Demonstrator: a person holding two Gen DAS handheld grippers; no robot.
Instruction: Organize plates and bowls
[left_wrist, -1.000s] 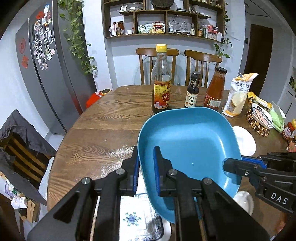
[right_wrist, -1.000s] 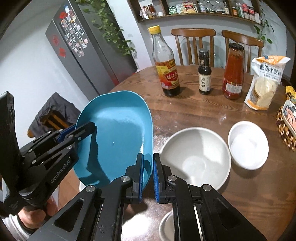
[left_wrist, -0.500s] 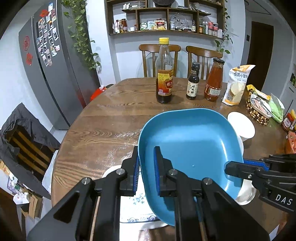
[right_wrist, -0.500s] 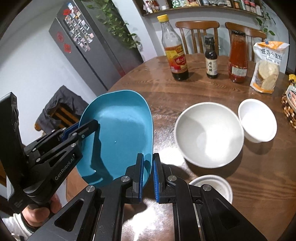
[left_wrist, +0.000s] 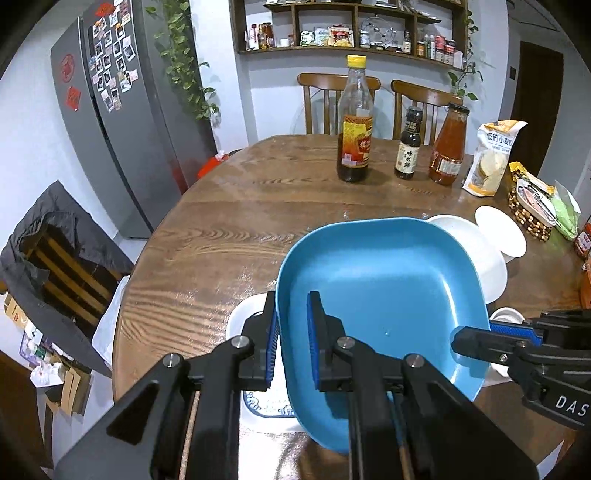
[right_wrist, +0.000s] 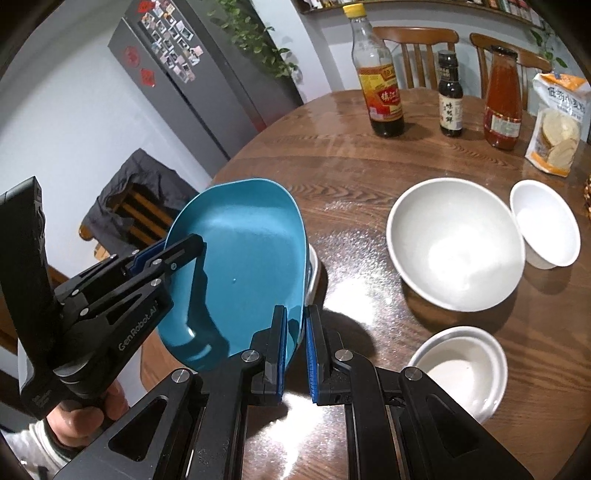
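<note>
A blue rounded-square plate (left_wrist: 376, 295) is held tilted above the near part of the round wooden table (left_wrist: 229, 221). My left gripper (left_wrist: 293, 325) is shut on its left rim, and my right gripper (right_wrist: 295, 332) is shut on its right rim. Each gripper shows in the other's view: the right gripper (left_wrist: 472, 332) and the left gripper (right_wrist: 177, 247). The blue plate (right_wrist: 240, 258) hangs over a white plate with blue patterns (left_wrist: 243, 317), mostly hiding it. To the right stand a large white bowl (right_wrist: 454, 243), a small white bowl (right_wrist: 543, 221) and a nearer small bowl (right_wrist: 461, 369).
Three bottles stand at the table's far side: a tall vinegar bottle (left_wrist: 354, 122), a small dark bottle (left_wrist: 408, 144) and a red sauce bottle (left_wrist: 448, 147). A snack bag (left_wrist: 491, 158) and a basket (left_wrist: 532, 210) lie at right. Two chairs (left_wrist: 332, 99) stand behind, a grey fridge (left_wrist: 122, 122) at left.
Both grippers have drawn back toward the table's near edge and sunk a little, carrying the blue plate. More of the table, the bowls and the patterned plate has come into view.
</note>
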